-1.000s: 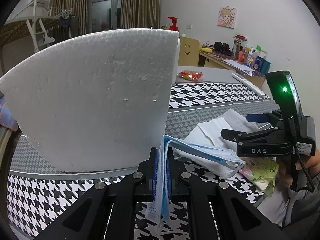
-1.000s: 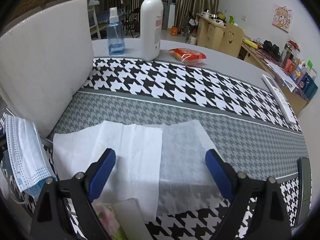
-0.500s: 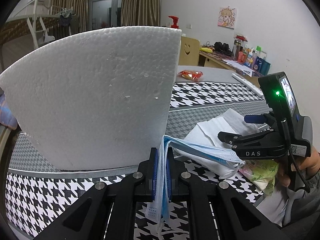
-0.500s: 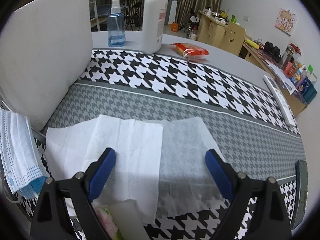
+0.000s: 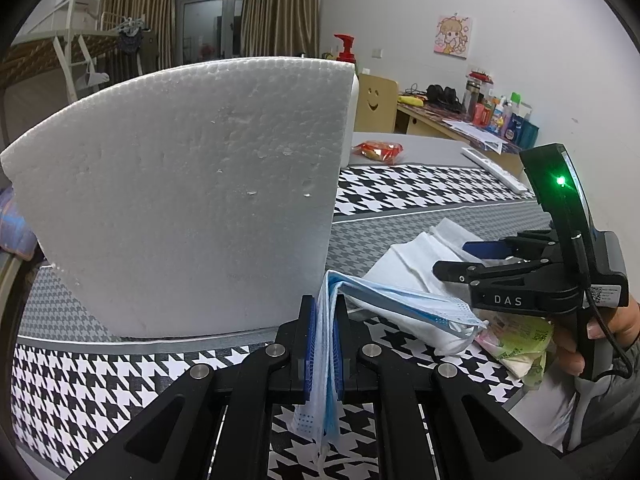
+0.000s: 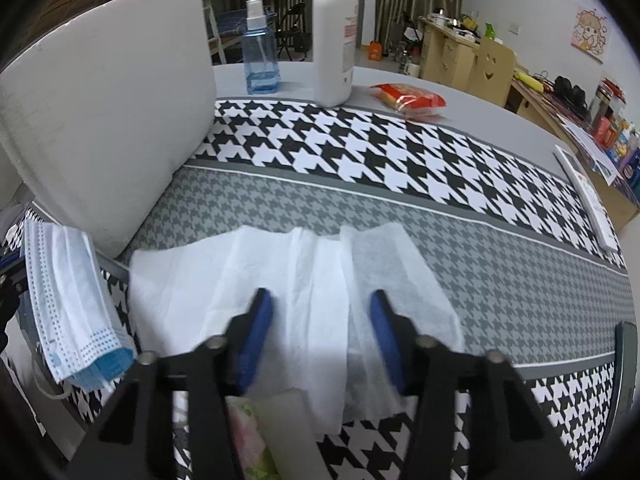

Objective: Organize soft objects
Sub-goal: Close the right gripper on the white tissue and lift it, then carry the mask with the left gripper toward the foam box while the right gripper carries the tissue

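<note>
On the far left a big white foam block (image 6: 108,120) stands up on the checked cloth (image 6: 400,148). Just near it, the left gripper (image 5: 325,344) is squeezed tight on a stack of blue face masks (image 5: 400,304). The masks hang out of the jaws and droop to the right.

In the middle, white tissues (image 6: 280,280) lie flat on the grey part of the cloth. The right gripper (image 6: 322,340) sits low over them. Its jaws have just been closing, with the bunched-up tissue between them. The blue pads (image 6: 256,336) do not look pressed on it yet, so nothing is grabbed.

A small tissue pack (image 5: 516,340) lies near the edge, close to the person's hand (image 5: 608,328).

Far back stand a blue spray bottle (image 6: 260,56), a white bottle (image 6: 334,36) and a red snack bag (image 6: 408,100).

I think the job is still early. The masks are picked up but not put away. The tissues still need gathering.
</note>
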Tool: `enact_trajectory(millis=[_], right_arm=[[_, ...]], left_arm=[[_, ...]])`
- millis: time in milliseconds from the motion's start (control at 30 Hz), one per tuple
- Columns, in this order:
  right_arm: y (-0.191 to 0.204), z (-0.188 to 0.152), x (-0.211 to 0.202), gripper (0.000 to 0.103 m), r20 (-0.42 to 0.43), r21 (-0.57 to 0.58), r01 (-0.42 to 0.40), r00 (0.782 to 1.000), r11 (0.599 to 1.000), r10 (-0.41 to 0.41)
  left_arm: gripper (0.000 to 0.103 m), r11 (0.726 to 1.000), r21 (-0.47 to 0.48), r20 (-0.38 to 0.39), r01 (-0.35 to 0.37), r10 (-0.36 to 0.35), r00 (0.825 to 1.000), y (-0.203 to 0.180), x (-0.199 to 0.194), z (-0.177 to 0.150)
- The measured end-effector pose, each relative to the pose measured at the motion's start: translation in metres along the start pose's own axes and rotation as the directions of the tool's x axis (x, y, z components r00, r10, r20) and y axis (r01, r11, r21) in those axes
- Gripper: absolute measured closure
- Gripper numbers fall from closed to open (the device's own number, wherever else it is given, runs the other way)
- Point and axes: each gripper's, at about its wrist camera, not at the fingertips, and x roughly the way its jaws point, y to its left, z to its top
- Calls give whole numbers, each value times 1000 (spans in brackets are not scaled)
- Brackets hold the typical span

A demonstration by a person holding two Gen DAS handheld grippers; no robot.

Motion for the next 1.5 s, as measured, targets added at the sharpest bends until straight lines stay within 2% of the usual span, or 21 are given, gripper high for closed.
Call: enact_trajectory(millis=[167, 267, 600, 1500], right_arm=[[2, -2, -2, 91, 3, -8, -2, 1000, 1000, 2], [-1, -2, -3, 97, 6, 11, -23, 1000, 1000, 23], [-9, 7, -43, 98, 148, 41, -46, 988, 998, 39], [-10, 8, -106, 98, 316, 36, -47, 948, 998, 34]], left_arm=[[95, 1000, 2, 7, -2, 2, 1000, 0, -4, -2], [95, 1000, 5, 14, -2, 2, 1000, -1, -8, -3], [95, 1000, 10, 47, -15, 15, 999, -1, -25, -3], [95, 998, 55, 155, -16, 7, 988, -13, -64, 15]])
